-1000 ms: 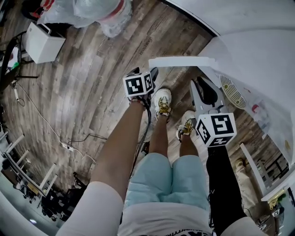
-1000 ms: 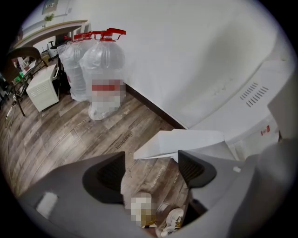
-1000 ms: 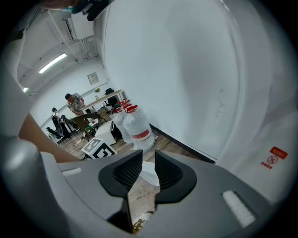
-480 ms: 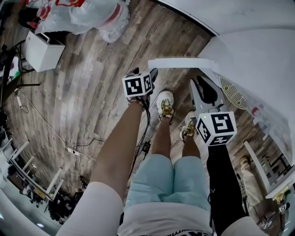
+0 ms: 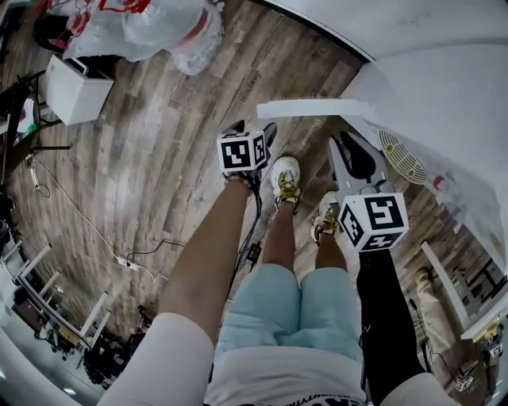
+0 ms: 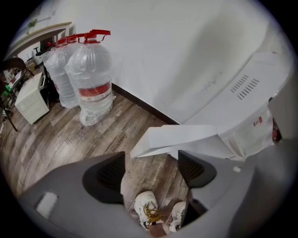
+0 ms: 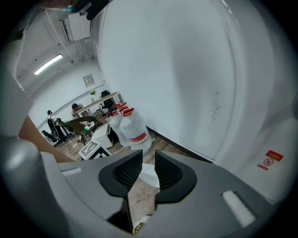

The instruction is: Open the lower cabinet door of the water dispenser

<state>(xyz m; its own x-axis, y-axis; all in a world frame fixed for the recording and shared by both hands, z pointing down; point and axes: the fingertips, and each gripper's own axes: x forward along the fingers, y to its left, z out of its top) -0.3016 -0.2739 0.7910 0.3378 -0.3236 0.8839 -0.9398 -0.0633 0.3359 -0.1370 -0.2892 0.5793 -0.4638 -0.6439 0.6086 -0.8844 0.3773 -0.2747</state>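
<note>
The white water dispenser (image 5: 444,103) stands at the right. Its lower cabinet door (image 5: 313,109) is swung out over the wooden floor, seen edge-on as a white panel. My left gripper (image 5: 254,128) hangs just below that door's free end, open, with nothing between its fingers. In the left gripper view the door (image 6: 177,139) lies beyond my left gripper (image 6: 151,169) and apart from it. My right gripper (image 5: 347,151) is beside the dispenser's base; in the right gripper view my right gripper (image 7: 148,169) shows only a narrow gap and holds nothing.
Large water bottles (image 5: 159,20) with red caps stand by the wall at the upper left, next to a white box (image 5: 75,79). A cable (image 5: 119,246) trails over the floor at the left. The person's shoes (image 5: 282,178) are between both grippers.
My left gripper has shifted slightly right and down, nearer the shoes. The right gripper and the door have stayed in place.
</note>
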